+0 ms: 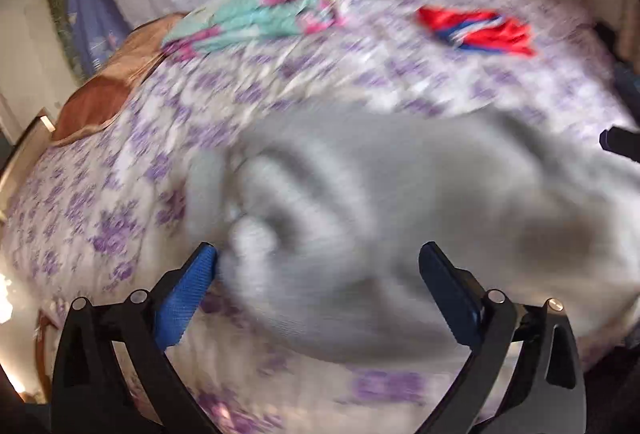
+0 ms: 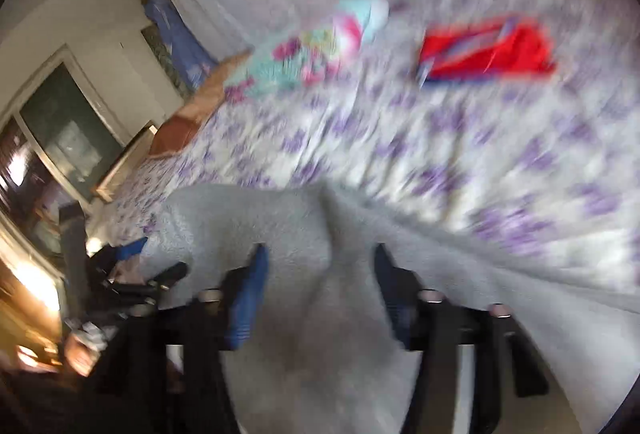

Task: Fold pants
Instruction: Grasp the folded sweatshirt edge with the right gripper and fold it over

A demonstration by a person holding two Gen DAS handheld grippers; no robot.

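The grey pants (image 1: 420,202) lie rumpled on the bed with the purple-flowered sheet (image 1: 120,194). Both views are blurred by motion. My left gripper (image 1: 318,258) is open, its blue-padded fingers spread over the near edge of the pants with nothing between them. In the right wrist view the grey pants (image 2: 248,218) fill the lower middle. My right gripper (image 2: 320,262) is open, its fingers spread above the fabric. The left gripper (image 2: 132,266) shows at the left edge of the pants in that view.
A folded turquoise and pink garment (image 1: 264,10) and a red and blue garment (image 1: 480,28) lie at the far side of the bed. A brown pillow (image 1: 108,90) sits at the left edge. A window and wall (image 2: 60,114) stand left of the bed.
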